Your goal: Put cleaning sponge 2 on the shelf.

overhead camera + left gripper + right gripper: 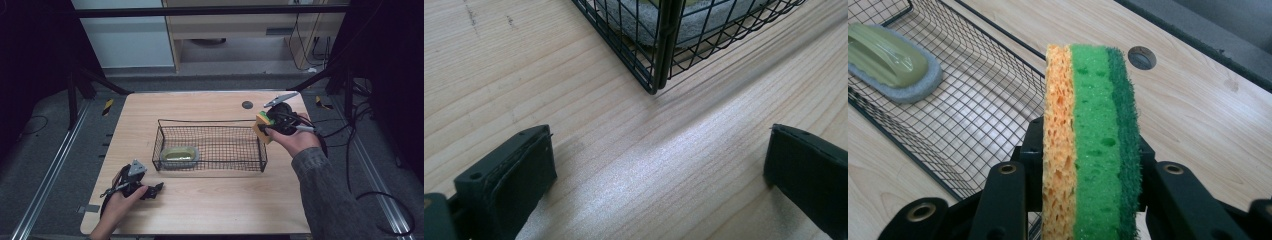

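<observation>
My right gripper [263,126] is shut on a sponge [1090,145] with orange, green and dark green layers, standing on edge between the jaws. It hovers at the right end of the black wire basket [210,122]; the sponge [261,127] sits just past that end wall. A green scrubber with a grey pad [179,156] lies in the basket's front left corner, and the same scrubber [890,62] appears at upper left in the right gripper view. My left gripper [159,188] rests open on the table in front of the basket's left corner [655,85], holding nothing.
The wooden table [210,205] has a round dark grommet hole [247,104] behind the basket. Cables [350,130] trail off the right side. Dark frame legs [100,82] stand at both back corners, with a metal rail [45,180] on the floor at left.
</observation>
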A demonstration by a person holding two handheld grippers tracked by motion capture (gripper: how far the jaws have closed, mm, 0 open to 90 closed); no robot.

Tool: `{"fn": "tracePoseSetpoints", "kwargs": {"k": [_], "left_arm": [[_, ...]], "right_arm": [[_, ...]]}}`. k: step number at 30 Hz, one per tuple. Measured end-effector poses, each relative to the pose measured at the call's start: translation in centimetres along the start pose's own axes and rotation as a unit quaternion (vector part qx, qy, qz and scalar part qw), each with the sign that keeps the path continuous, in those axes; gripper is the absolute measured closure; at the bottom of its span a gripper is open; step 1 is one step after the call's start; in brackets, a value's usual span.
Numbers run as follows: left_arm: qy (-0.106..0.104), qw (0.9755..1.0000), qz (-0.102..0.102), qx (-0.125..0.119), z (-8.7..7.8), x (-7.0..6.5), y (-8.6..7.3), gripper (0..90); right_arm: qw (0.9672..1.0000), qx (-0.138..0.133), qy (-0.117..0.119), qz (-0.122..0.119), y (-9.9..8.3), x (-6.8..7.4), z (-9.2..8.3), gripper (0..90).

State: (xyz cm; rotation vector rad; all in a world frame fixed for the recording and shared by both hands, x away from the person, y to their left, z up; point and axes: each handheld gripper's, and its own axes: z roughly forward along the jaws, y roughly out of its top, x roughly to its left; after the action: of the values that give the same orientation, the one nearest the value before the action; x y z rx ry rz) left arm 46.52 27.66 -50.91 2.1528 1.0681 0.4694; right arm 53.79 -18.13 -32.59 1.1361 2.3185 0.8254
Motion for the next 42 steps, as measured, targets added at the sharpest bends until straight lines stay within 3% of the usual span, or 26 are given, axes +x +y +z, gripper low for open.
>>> {"fn": "tracePoseSetpoints", "kwargs": {"k": [23, 30, 42], "left_arm": [[0.000, 1.0000, 0.001, 0.000, 0.0, 0.1, 0.0, 0.0], [0.000, 1.0000, 0.000, 0.000, 0.0, 0.1, 0.0, 0.0], [0.000, 1.0000, 0.001, 0.000, 0.0, 0.1, 0.0, 0.0]], "right_arm": [[0.9998, -0.006, 0.014, -0.012, 0.5, 1.1, 2.4, 64.2], [0.9995, -0.022, 0.023, -0.005, 0.4, 1.6, 2.9, 64.3], [0.9996, 0.002, 0.029, -0.005, -0.4, 1.1, 4.8, 64.3]]}}
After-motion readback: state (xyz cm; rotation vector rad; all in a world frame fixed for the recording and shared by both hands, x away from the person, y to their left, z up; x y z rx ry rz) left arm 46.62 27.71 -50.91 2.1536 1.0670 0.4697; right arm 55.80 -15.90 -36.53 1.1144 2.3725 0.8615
